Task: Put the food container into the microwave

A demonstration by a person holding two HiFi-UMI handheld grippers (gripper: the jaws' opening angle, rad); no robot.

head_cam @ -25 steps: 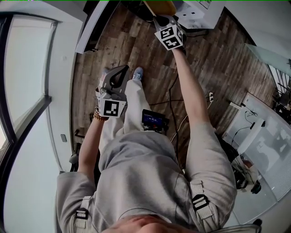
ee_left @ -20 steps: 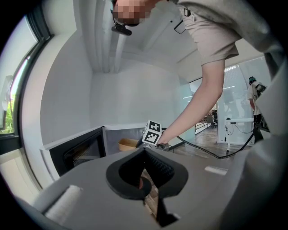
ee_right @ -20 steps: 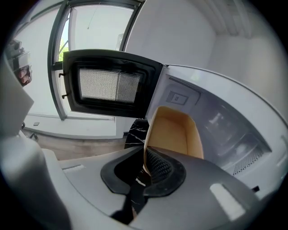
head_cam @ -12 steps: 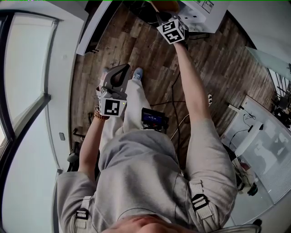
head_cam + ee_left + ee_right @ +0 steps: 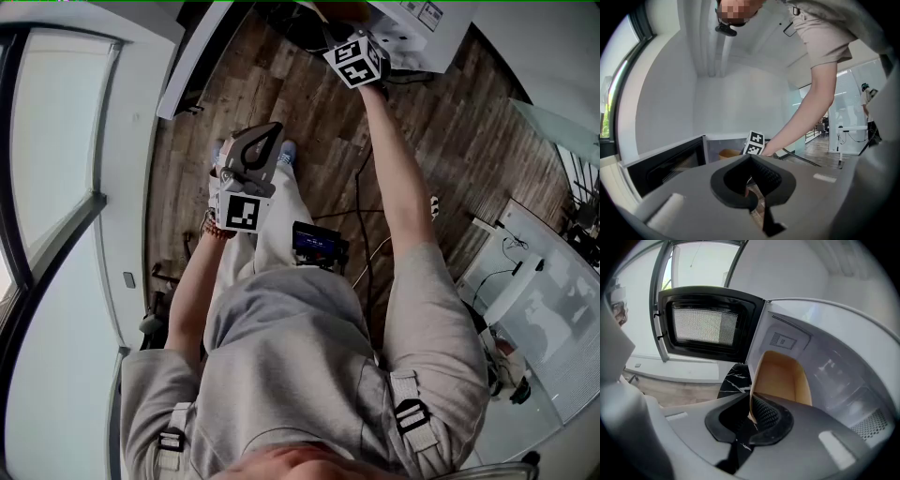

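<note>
At centre left, our left gripper (image 5: 258, 148) hangs closed and empty. Further right, our right gripper (image 5: 751, 417) pinches the container (image 5: 780, 380) by its rim inside the microwave (image 5: 843, 357); any tilt could knock the wall.

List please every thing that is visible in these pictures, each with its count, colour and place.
microwave: one, white, door black-framed and open, in front of the person
food container: one, tan, in the microwave's opening, held at its rim
marbled surface: one, black with white veins, below the open door
floor: brown wooden planks, under the person
cables: several, black and white, on the floor
device: one, black with a blue screen, at the person's waist
window: one, dark-framed, on the person's left
left hand-held gripper: one, grey, jaws together, empty, above the left leg
right hand-held gripper: one, grey, shut on the container's rim
</note>
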